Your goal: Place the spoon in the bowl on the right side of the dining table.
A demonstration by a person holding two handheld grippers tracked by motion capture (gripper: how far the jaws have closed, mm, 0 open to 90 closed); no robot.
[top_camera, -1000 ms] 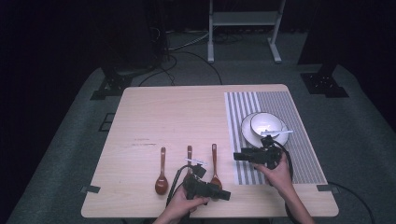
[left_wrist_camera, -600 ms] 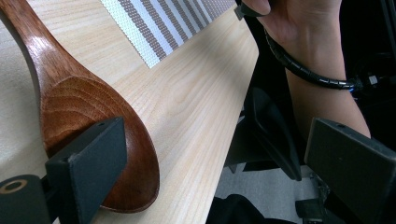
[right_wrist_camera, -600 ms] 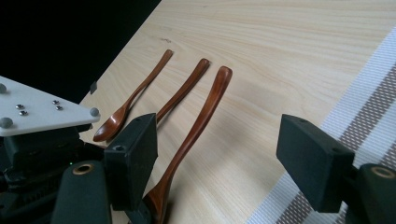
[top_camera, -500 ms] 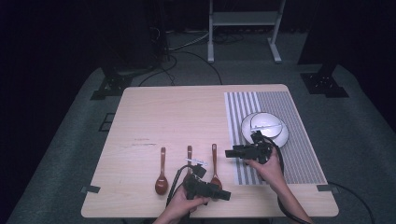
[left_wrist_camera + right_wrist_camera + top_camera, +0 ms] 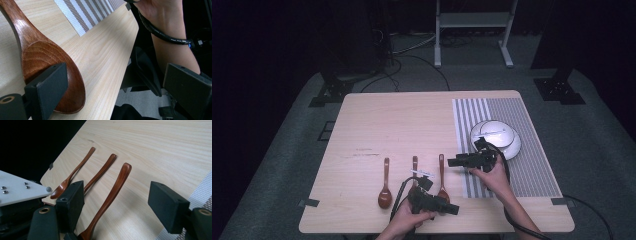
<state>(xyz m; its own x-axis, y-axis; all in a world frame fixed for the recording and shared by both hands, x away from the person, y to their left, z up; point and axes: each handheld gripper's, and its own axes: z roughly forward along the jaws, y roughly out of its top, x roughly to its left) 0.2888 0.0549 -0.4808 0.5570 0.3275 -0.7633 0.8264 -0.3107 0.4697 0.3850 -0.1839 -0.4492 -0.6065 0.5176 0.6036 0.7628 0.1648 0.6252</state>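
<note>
1. High view: my right gripper (image 5: 460,161) hangs nr the bowl (image 5: 495,138), aimed at the rightmost spoon (image 5: 442,176).
2. Left gripper view: left gripper (image 5: 115,82) spread, empty; spoon bowl under one jaw.
3. Right gripper view: jaws apart, empty. I'd straddle the handle (image 5: 117,185), then squeeze.

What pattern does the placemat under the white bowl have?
The woven placemat has grey and white stripes, wider at its left part; the high view shows it best.
</note>
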